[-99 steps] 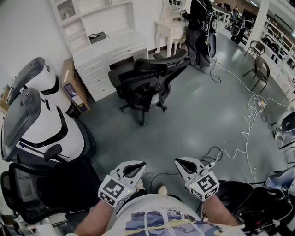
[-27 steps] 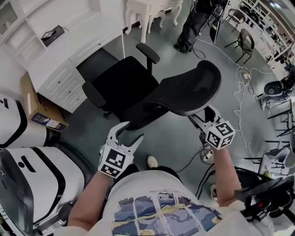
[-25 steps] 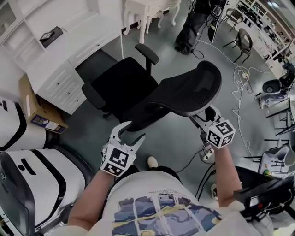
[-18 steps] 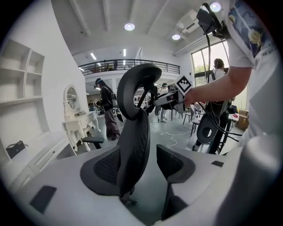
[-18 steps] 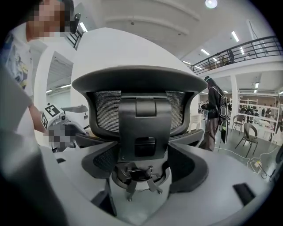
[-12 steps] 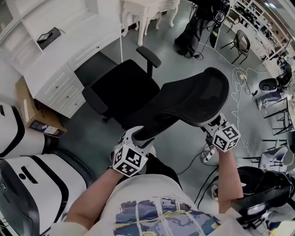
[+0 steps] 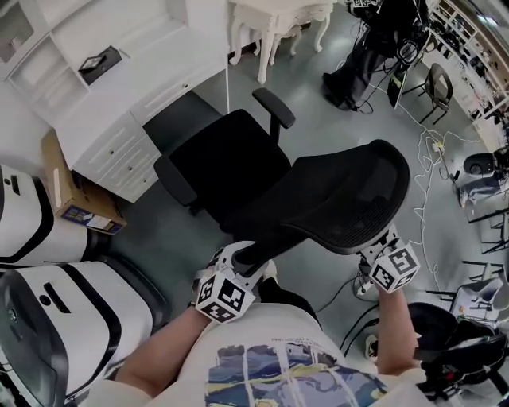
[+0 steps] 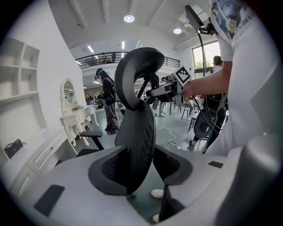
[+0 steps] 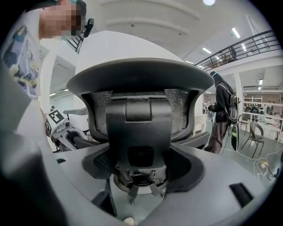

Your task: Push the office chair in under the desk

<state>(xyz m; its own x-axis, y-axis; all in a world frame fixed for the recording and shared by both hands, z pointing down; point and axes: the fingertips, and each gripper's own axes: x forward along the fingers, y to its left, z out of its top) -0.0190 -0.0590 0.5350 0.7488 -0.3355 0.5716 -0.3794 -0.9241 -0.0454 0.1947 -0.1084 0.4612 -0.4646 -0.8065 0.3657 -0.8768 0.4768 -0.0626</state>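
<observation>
The black mesh office chair (image 7: 225,165) stands with its seat facing the white desk (image 7: 111,127), just outside the desk's knee space. Its backrest (image 7: 346,203) leans toward me. My left gripper (image 7: 242,254) is at the backrest's left side edge (image 8: 137,132); its jaws have just been closing, and the pads sit against both faces of that edge. My right gripper (image 7: 382,245) is tucked under the top right of the backrest, shut round the black rear support column (image 9: 138,132). Its fingertips are hidden in the head view.
White moulded machines (image 7: 56,302) and a cardboard box (image 7: 79,203) crowd the left. Past the chair stand a white dressing table (image 7: 278,20) and a person (image 7: 374,48). Cables (image 7: 433,151) and more chairs (image 7: 437,83) lie at the right.
My left gripper has moved forward from just below the backrest onto its side edge, and its jaws have narrowed around it. The right gripper has stayed on the rear support.
</observation>
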